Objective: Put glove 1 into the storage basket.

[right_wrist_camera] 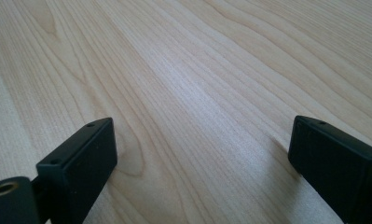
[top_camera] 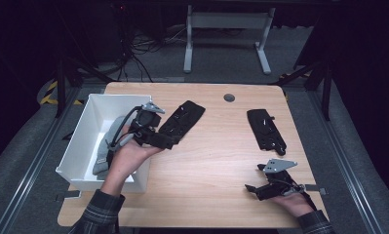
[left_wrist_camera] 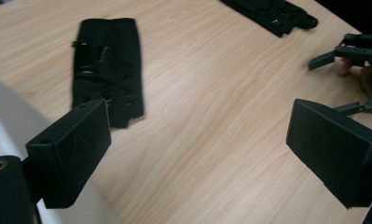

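Black glove [top_camera: 183,120] lies flat on the table [top_camera: 211,161] just beside the white bin [top_camera: 80,141]; left gripper [top_camera: 170,141], jaws wide and empty, hovers at its near end and could pinch only an edge; right gripper [top_camera: 250,188] rests agape, empty

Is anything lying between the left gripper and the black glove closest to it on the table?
Nothing visible. The left gripper, jaws open and empty, sits beside the white bin, and only bare tabletop separates it from the near black glove.

High view overhead; gripper views close over shared table [top_camera: 216,161]
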Tool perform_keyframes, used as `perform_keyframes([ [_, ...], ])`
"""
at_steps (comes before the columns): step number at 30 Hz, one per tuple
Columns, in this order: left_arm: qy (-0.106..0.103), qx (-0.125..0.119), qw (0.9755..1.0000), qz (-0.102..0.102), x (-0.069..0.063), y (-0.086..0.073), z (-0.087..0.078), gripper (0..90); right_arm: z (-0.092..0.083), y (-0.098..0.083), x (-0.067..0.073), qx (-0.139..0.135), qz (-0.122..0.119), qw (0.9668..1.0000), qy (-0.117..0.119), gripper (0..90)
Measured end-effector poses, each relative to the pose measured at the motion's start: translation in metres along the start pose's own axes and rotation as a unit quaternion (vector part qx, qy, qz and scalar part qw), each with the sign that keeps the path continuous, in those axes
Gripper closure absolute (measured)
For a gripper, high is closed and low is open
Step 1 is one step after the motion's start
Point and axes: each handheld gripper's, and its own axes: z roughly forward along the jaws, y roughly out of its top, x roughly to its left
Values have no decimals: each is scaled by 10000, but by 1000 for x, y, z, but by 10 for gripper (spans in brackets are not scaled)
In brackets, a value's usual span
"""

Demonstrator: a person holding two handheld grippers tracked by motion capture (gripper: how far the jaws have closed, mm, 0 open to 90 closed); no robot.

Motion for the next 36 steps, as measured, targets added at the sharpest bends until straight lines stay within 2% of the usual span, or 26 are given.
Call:
perform_keyframes([
  [2, 57, 25, 9999, 82, -8, -1, 9, 58, 0, 0, 0, 1, 0, 10000, 2, 80],
  [6, -41, 6, 9999, 92, -17, -5, 22, 51, 0, 0, 0, 4, -2, 10000, 1, 80],
  [10, -90, -19, 9998, 187, -28, -14, 37, 51, 0, 0, 0, 4, -1, 10000, 1, 80],
  [14, -39, -125, 9996, 253, -37, -23, 47, 52, 0, 0, 0, 3, -4, 10000, -3, 80],
  [16, -69, -88, 9995, 287, -41, -29, 53, 52, 0, 0, 0, 2, 1, 10000, -12, 80],
  [17, -8, -103, 9994, 326, -44, -32, 55, 52, 0, 0, 0, 3, 3, 10000, -10, 80],
  [20, -6, -123, 9992, 374, -47, -41, 60, 53, 0, 0, 0, 2, 7, 10000, -10, 80],
  [24, -66, -142, 9994, 298, -47, -58, 71, 56, 0, 0, 0, 0, 6, 10000, -12, 79],
  [29, -85, 22, 9992, 377, -49, -76, 84, 56, 0, 0, 0, 1, 5, 10000, -13, 79],
  [36, 38, 131, 9984, 540, -54, -96, 95, 37, 0, 0, 0, 2, 8, 10000, -14, 79],
])
